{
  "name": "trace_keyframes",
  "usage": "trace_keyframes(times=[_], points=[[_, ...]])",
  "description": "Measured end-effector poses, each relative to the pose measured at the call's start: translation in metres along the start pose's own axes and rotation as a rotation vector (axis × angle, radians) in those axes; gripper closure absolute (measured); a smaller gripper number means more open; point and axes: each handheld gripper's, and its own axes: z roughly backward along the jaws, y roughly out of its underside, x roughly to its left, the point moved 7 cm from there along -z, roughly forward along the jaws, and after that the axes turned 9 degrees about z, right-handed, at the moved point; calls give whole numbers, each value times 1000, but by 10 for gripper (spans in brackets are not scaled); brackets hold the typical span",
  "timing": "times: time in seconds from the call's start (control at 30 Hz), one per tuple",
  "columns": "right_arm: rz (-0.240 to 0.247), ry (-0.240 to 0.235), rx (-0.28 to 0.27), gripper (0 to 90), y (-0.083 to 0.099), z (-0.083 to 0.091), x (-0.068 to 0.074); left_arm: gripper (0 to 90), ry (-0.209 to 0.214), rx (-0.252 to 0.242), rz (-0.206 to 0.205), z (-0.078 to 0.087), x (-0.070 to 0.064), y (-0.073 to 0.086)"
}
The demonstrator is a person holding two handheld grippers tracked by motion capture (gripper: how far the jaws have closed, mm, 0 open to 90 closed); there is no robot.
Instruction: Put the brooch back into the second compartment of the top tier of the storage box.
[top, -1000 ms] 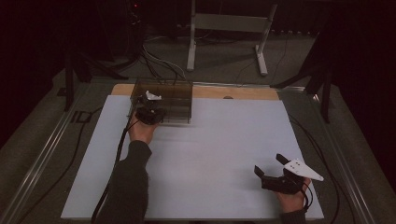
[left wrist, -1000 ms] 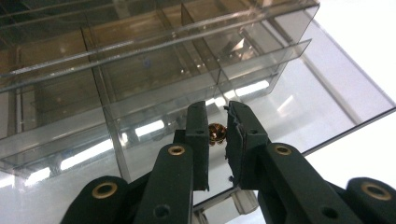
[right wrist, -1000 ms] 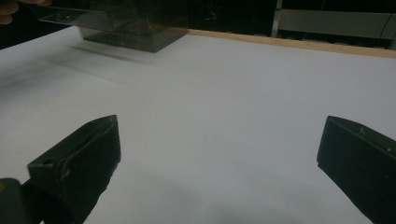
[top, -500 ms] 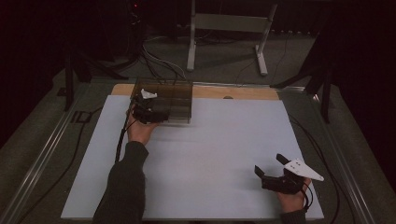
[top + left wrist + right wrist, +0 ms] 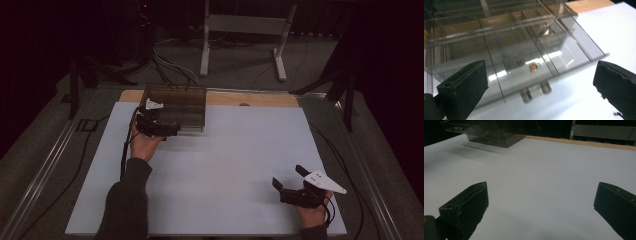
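Left tool (image 5: 172, 131) hangs at the near left corner of the box (image 5: 180, 107), jaws spread wide with nothing between them. Right tool (image 5: 291, 181) sits low at the near right of the counter (image 5: 225, 165), well apart from the box, its jaws likewise gaping and empty.

Largest first: the counter is a broad, flat, matte white sheet, with a strip of bare wood along its far edge. On its far left part stands the box, a low rectangular case of clear, smoke-tinted plastic, smooth and glossy, its long axis running left to right along the far edge. In the left gripper view the box (image 5: 506, 50) shows thin clear partition walls dividing it into compartments, with a flat panel lying over them. Under that panel lies a tiny brass-coloured piece (image 5: 533, 67), too small to identify.
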Motion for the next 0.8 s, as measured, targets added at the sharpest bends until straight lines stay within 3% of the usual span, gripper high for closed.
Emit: trace_keyframes(times=[0.2,0.4,0.6,0.8], points=[[-3,-7,2,2,1,0,0,3,8,-55,-33,23,-2,32],[-3,-11,-4,2,1,0,1,3,-15,-158,-67,54,1,75],[-12,-21,-12,2,1,1,2,3,-18,-207,-68,79,9,111],[-9,-26,-14,2,1,2,4,3,-24,-242,-53,92,14,132]])
